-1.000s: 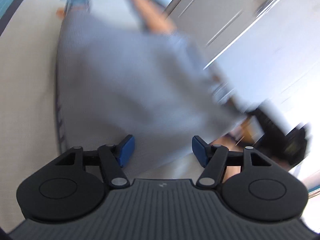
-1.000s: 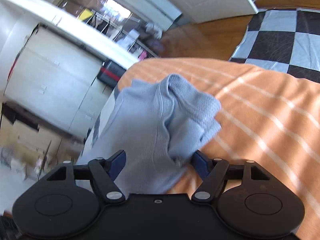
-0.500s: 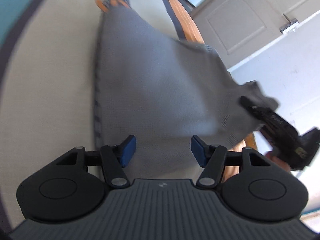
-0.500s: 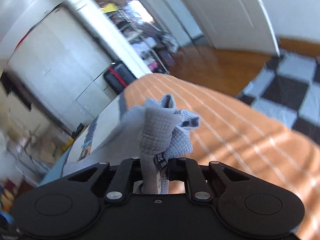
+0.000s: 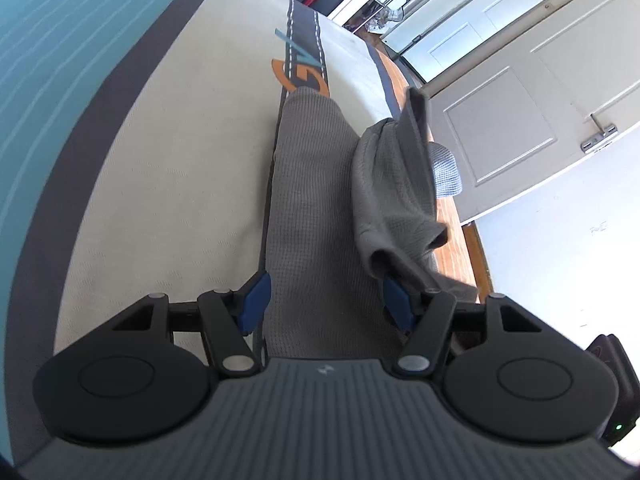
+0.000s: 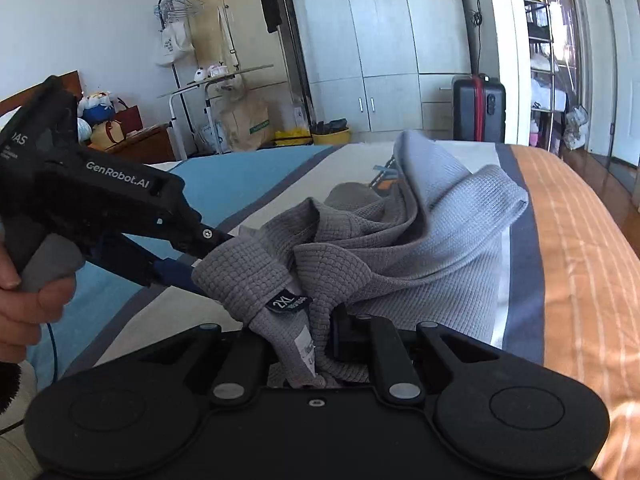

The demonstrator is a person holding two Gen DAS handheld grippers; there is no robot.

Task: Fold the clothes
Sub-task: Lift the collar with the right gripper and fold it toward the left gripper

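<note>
A grey waffle-knit garment lies lengthwise on the bed. My right gripper is shut on its bunched collar part, just below a black 2XL label, and lifts that part off the bed. The raised cloth hangs in folds at the right of the left wrist view and drapes over that side's blue pad. My left gripper stands open low over the flat part of the garment. In the right wrist view the left gripper reaches the cloth's edge from the left.
A person's hand holds the left gripper's handle. The bed cover has orange, cream and blue bands. White wardrobes, a dark suitcase and a clothes rack stand beyond the bed. A white door is at the right.
My right gripper has shut on the collar part, risen and rolled, so its view has swung from the door to the wardrobes. My left gripper, still open, has moved sideways over the garment.
</note>
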